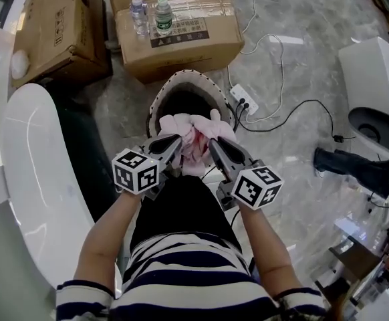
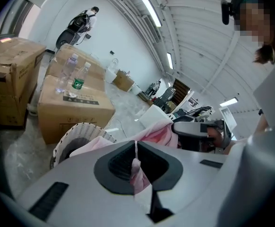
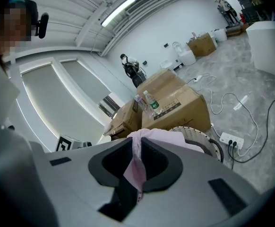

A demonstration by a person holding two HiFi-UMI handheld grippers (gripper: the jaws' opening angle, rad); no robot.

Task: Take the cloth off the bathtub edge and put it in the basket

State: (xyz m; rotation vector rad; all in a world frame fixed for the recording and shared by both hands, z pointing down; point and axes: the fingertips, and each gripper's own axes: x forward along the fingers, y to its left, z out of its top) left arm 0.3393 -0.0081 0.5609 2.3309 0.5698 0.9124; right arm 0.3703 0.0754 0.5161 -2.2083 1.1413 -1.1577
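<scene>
Navy-white striped short-sleeved top (image 1: pixel 181 283); grey grippers (image 1: pixel 176 141) (image 1: pixel 214 144), black-white marker cubes (image 1: pixel 136 170) (image 1: pixel 258 186).

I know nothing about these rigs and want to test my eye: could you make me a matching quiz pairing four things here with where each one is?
Things:
1. pink cloth
2. water bottles
3. power strip
4. basket

Places:
A. on top of a cardboard box
B. on the floor, right of the basket
C. pinched by the left gripper and the right gripper
D. beneath the cloth, in front of the box

Pairs: 1-C, 2-A, 3-B, 4-D
</scene>
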